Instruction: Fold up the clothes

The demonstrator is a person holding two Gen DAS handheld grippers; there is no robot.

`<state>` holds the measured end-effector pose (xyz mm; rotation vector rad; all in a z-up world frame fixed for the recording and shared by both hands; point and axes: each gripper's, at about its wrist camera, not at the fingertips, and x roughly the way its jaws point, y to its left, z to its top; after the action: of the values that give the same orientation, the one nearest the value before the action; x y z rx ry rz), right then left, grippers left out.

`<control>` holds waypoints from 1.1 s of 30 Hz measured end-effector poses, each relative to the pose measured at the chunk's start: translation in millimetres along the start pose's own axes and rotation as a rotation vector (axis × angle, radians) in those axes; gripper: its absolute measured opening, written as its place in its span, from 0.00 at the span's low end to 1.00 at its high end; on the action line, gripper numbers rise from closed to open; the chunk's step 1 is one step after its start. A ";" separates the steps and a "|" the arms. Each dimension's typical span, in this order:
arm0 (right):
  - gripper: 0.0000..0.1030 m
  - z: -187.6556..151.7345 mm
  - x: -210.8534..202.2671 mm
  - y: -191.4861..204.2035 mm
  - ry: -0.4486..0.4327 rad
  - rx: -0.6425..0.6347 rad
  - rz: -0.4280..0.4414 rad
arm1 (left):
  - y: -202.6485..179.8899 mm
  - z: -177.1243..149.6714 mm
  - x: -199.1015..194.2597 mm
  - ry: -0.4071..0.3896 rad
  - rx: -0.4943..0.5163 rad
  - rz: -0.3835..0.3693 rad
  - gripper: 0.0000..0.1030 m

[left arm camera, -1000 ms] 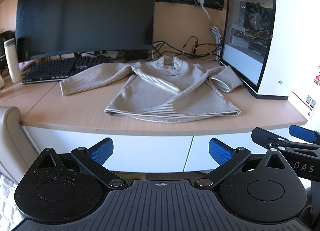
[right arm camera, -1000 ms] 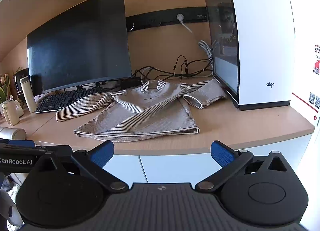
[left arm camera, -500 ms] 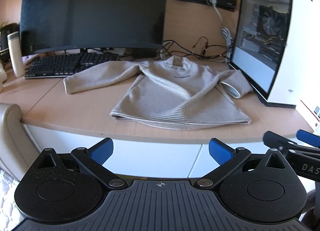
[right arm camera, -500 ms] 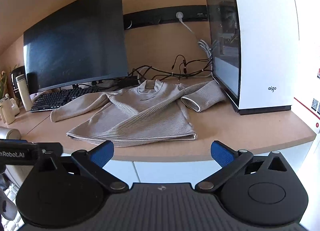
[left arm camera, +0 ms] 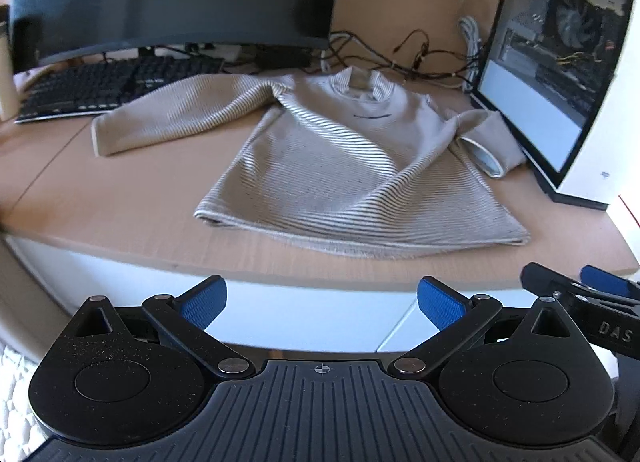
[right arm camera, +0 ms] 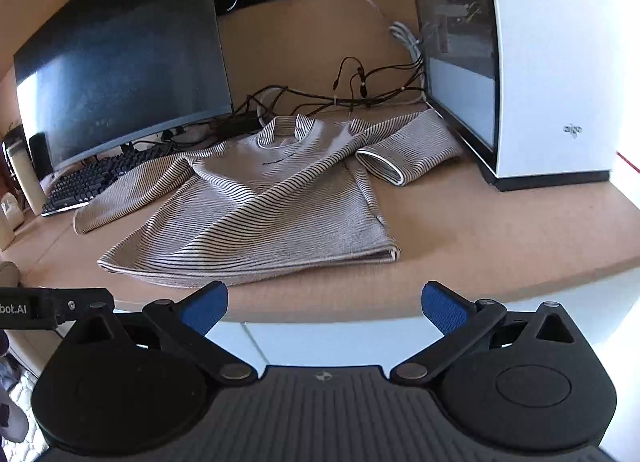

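Two grippers hang in front of the near edge of the light wooden table, each with its blue-padded fingers spread wide apart and holding nothing: the left gripper faces the hem's middle, the right gripper sits a little further right. The beige ribbed long-sleeve sweater lies face up on the table, collar far, hem near. Its left sleeve stretches out toward the black keyboard; its right sleeve is doubled back, cuff beside the white glass-sided computer case. Folding has not begun, by the look of it.

Risks I would judge from here: the body carries diagonal ridges, so a fold made without smoothing would trap creases. The right sleeve lies tight against the case, leaving little room for fingers to slip under without knocking the glass. Loose black cables sit just behind the collar and could snag if the cloth is dragged far.
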<state>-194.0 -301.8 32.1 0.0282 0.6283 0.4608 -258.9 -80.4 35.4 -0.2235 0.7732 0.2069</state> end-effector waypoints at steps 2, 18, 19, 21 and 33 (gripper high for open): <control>1.00 6.3 11.2 -2.3 0.005 0.013 -0.008 | -1.2 11.1 14.6 0.020 -0.004 -0.018 1.00; 1.00 91.3 114.0 5.8 0.046 0.053 -0.060 | 9.6 134.3 136.7 0.085 0.000 -0.226 1.00; 1.00 94.7 117.3 7.8 0.049 0.046 -0.063 | 9.6 139.4 143.5 0.092 0.004 -0.237 1.00; 1.00 100.5 123.1 11.1 0.055 0.028 -0.071 | 11.9 151.4 163.0 0.135 0.005 -0.253 1.00; 1.00 140.8 194.8 4.8 0.095 -0.076 0.033 | 30.8 171.3 206.7 0.205 -0.091 -0.171 1.00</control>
<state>23.3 -199.2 38.1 -0.0554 0.7038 0.5200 -8.9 17.1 4.0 -0.3997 0.9444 0.0577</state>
